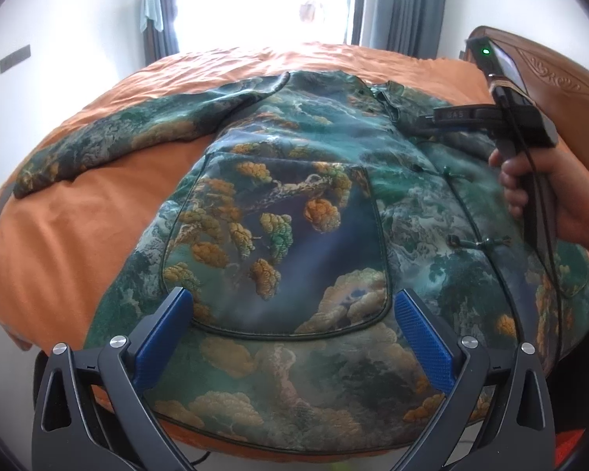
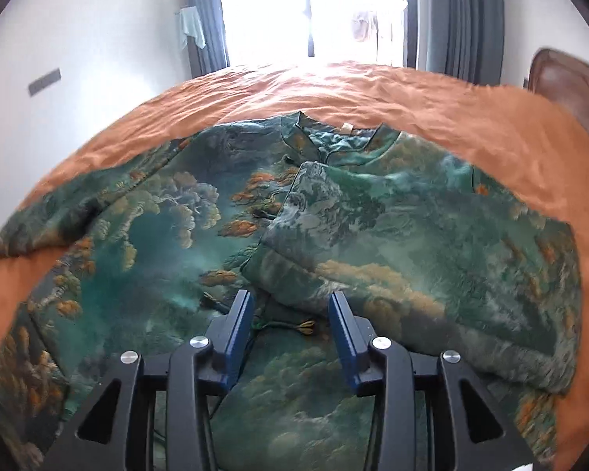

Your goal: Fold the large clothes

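Observation:
A large green jacket (image 1: 294,204) printed with trees and clouds lies front-up on the orange bed cover (image 1: 78,235). One sleeve (image 1: 117,145) stretches out to the left. My left gripper (image 1: 292,298) hovers open over the patch pocket (image 1: 278,243) near the hem, with nothing between its blue pads. In the right wrist view the jacket (image 2: 372,235) fills the frame, its collar (image 2: 345,141) at the far side and the other sleeve (image 2: 333,212) folded across the front. My right gripper (image 2: 290,298) stands part open just above the knot buttons, its pads gripping nothing.
A hand (image 1: 561,204) holds the right gripper tool at the right edge of the left wrist view. A carved wooden headboard (image 1: 549,74) stands behind it. A bright window with grey curtains (image 2: 463,15) lies beyond the bed. Bare orange cover (image 2: 412,90) surrounds the jacket.

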`<move>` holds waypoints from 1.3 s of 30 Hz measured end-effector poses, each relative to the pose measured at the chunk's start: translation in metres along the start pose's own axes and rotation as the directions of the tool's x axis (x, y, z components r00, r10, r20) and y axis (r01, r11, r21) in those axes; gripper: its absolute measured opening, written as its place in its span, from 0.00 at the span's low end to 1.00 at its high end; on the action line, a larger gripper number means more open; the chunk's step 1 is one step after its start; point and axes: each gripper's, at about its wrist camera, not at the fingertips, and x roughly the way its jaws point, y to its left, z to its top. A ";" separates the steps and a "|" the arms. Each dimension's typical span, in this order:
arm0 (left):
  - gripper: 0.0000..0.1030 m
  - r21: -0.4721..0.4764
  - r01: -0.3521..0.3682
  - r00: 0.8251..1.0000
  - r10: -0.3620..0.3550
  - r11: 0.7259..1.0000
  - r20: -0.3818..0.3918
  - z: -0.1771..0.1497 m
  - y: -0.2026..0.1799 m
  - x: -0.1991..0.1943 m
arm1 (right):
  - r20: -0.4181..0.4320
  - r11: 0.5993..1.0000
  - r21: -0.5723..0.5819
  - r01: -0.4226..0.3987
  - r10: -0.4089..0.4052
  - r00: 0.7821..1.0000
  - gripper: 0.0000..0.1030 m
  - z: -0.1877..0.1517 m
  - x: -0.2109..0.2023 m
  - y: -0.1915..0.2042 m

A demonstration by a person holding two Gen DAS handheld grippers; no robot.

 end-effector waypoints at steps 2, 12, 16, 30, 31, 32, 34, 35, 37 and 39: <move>0.99 -0.004 0.004 1.000 -0.004 1.000 -0.005 -0.001 0.001 0.002 | -0.030 0.996 -0.085 0.011 -0.014 0.999 0.42 0.005 0.011 0.007; 0.99 -0.035 0.006 1.000 -0.006 0.999 -0.014 -0.003 0.009 0.002 | -0.078 0.979 -0.191 0.068 -0.084 0.993 0.13 0.017 0.052 0.011; 0.99 -0.048 0.010 1.000 -0.010 0.999 -0.009 -0.002 0.013 0.001 | -0.081 0.990 -0.131 -0.051 0.040 0.996 0.11 0.010 0.025 -0.003; 0.99 -0.036 -0.070 0.997 0.071 0.997 0.036 0.008 0.026 -0.011 | 0.063 0.981 -0.069 -0.183 0.187 0.980 0.57 -0.009 -0.036 0.007; 0.99 -0.037 -0.090 0.995 0.091 0.995 0.040 0.010 0.031 -0.010 | 0.060 0.983 -0.036 -0.179 0.181 0.982 0.57 -0.006 -0.033 0.005; 0.99 -0.036 -0.110 0.993 0.111 0.993 0.041 0.013 0.036 -0.008 | 0.041 0.987 -0.003 -0.158 0.158 0.987 0.57 -0.004 -0.025 0.003; 0.99 -0.015 -0.129 0.991 0.129 0.992 0.024 0.021 0.047 -0.002 | -0.055 0.992 0.043 -0.123 0.125 0.991 0.58 -0.006 0.004 0.001; 0.99 0.011 -0.134 0.991 0.134 0.991 0.011 0.027 0.052 0.003 | -0.141 0.992 0.051 -0.117 0.124 0.982 0.59 -0.009 0.022 0.002; 0.99 0.052 -0.175 0.984 0.176 0.983 -0.004 0.037 0.065 0.007 | -0.173 0.995 0.033 -0.089 0.094 0.980 0.59 -0.015 0.030 0.007; 0.99 0.061 -0.205 0.979 0.205 0.977 -0.001 0.050 0.087 0.007 | -0.110 0.994 0.019 -0.109 0.110 0.988 0.59 -0.016 0.007 0.013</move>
